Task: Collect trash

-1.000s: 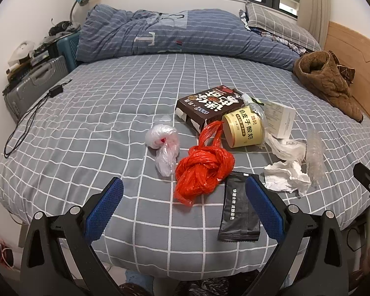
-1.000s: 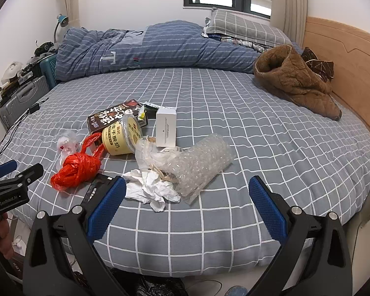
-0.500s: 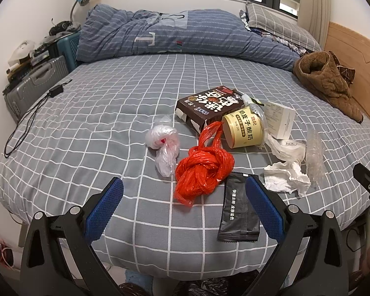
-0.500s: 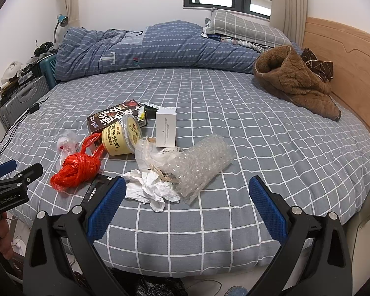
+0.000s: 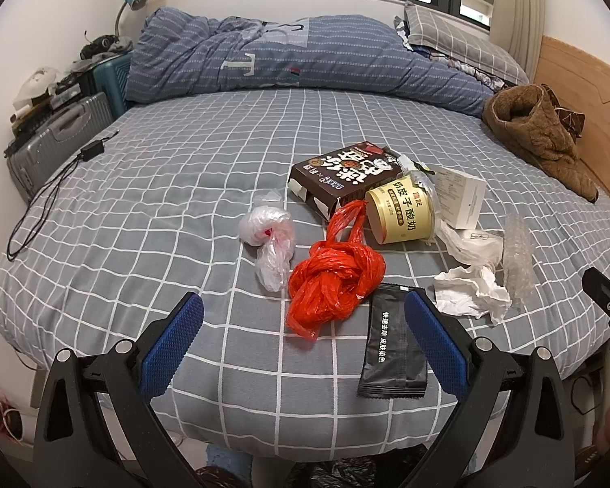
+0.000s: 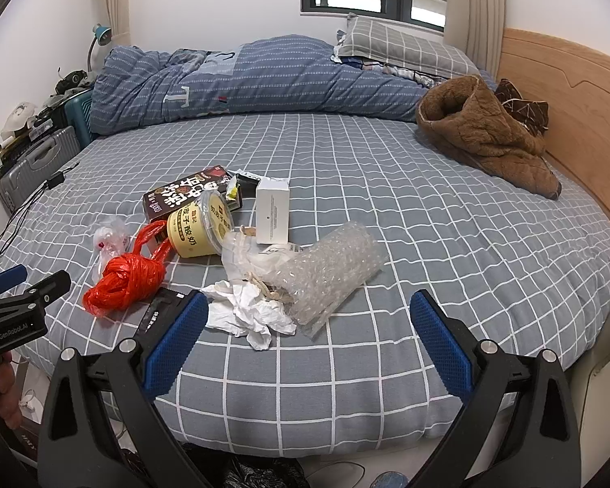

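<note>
Hovering at the foot of the bed (image 5: 142, 211), both grippers hang with jaws spread wide and nothing held — so by the look of it the collecting hasn't begun, every scrap lying loose on the checked sheet. The left gripper (image 5: 303, 327) sits just short of the red bag (image 5: 335, 280), the black packet (image 5: 392, 349) right by its right-hand finger. The right gripper (image 6: 309, 333) faces the crumpled tissue (image 6: 250, 311) and the bubble wrap (image 6: 333, 270) — yogurt tub (image 6: 199, 227), white box (image 6: 272, 209) and brown box (image 6: 185, 197) lie farther back.
</note>
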`<state>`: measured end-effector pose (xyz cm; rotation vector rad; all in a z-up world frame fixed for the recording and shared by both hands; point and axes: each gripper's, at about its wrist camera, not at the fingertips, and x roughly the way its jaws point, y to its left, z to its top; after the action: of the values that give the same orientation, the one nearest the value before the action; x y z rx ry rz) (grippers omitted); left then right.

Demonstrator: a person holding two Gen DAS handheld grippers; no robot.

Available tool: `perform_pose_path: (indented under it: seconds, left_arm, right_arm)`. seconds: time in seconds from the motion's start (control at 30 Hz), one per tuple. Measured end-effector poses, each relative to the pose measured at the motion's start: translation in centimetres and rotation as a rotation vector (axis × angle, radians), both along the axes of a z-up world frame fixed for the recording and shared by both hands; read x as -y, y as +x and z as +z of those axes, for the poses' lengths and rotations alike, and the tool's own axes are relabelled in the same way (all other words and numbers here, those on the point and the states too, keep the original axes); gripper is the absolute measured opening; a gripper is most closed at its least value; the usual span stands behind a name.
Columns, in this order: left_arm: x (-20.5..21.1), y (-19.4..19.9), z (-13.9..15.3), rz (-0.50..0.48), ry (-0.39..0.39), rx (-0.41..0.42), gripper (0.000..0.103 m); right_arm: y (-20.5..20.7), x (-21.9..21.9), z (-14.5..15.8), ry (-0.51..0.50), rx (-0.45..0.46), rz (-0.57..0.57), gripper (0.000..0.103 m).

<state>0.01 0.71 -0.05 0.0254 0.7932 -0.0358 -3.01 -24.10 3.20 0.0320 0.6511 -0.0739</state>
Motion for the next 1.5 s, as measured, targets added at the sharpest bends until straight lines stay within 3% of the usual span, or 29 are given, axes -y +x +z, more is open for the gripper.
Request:
perform_pose_path:
  seconds: [1.17, 1.43, 1.5]
  left_arm:
    - [0.3, -0.1, 0.2, -0.008, 0.010, -0.002, 0.097]
    - [1.4, 2.8, -0.9, -0.015, 0.028, -0.015, 0.096]
    - [1.8, 3.7, -1.4, -0.024, 0.023, -0.026, 0.096]
  right_arm:
    - [0.1, 0.2, 0.1, -0.006, 0.001, 0.000, 0.096]
    - [3.0, 2.0, -0.3, -0.004, -0.014, -0.046, 0.096]
    - [3.9, 2.6, -0.7, 0.000, -0.033, -0.060, 0.091]
